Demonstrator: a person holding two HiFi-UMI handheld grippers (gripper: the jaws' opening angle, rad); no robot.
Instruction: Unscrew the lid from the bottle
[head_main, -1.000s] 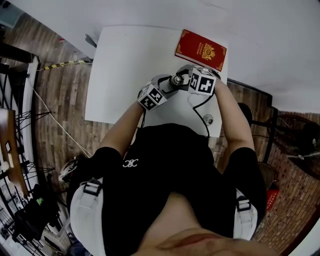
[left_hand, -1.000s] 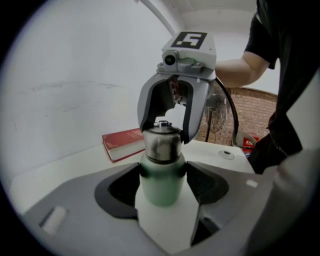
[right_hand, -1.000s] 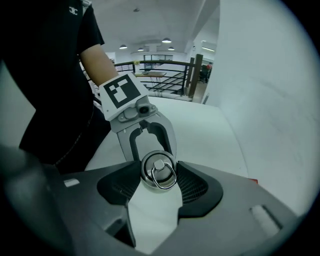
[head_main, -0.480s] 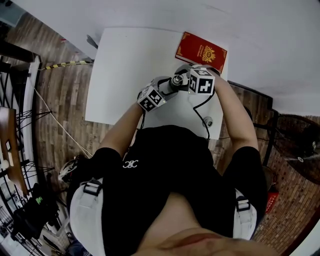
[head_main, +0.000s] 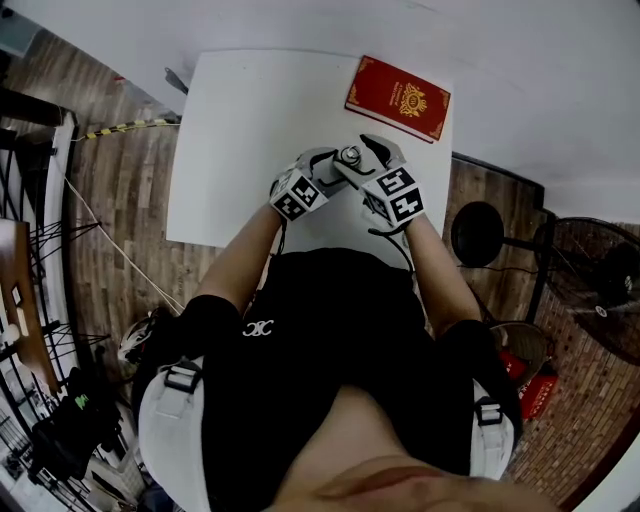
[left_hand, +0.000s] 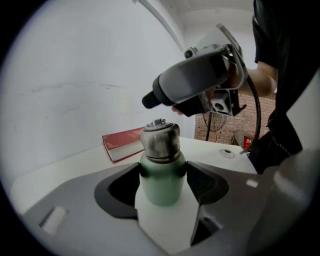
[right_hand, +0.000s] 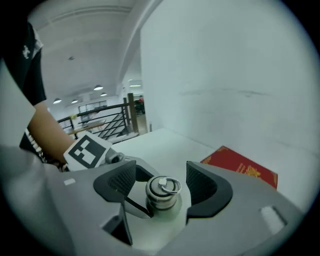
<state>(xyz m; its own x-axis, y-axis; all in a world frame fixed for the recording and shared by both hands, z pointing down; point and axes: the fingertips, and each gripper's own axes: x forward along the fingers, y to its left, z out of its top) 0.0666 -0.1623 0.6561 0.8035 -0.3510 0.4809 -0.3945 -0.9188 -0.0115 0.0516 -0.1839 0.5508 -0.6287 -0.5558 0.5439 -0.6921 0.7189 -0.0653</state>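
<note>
A white table (head_main: 250, 130) is set by a white wall (head_main: 520, 60) on a brick-patterned floor (head_main: 120, 220); ceiling lights (right_hand: 98, 88) are seen above a railing (right_hand: 95, 122).

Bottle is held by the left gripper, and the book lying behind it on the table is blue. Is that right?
Not quite. The book is red, not blue, as the left gripper view shows. The rest is right: the left gripper holds the bottle, and the book lies behind it on the table.
</note>
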